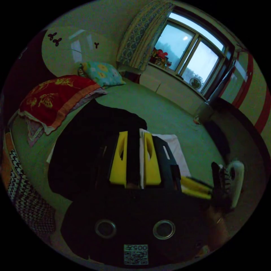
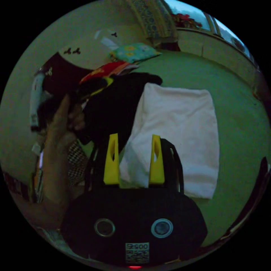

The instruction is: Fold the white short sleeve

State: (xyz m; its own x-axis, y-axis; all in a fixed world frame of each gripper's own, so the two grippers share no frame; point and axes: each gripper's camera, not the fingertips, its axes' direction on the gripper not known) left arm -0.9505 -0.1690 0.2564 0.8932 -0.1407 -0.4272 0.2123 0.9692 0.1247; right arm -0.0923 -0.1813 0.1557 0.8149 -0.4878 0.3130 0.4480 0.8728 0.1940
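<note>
White short-sleeve cotton garment (image 2: 180, 132) lies on green bed sheet (image 2: 237, 113), already folded into neat rectangle beside dark clothing heap (image 2: 113, 107). Right gripper (image 2: 134, 161) spread, straddling garment's near corner, not pinching. Left gripper (image 1: 135, 159) jaws slightly parted over white edge; grip uncertain. Judged: nearly finished, maybe final fold.

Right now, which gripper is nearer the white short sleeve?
Hard to call; both are at it. The right gripper straddles the near edge of the white short sleeve. The left gripper sits at its edge beside the black garment.
</note>
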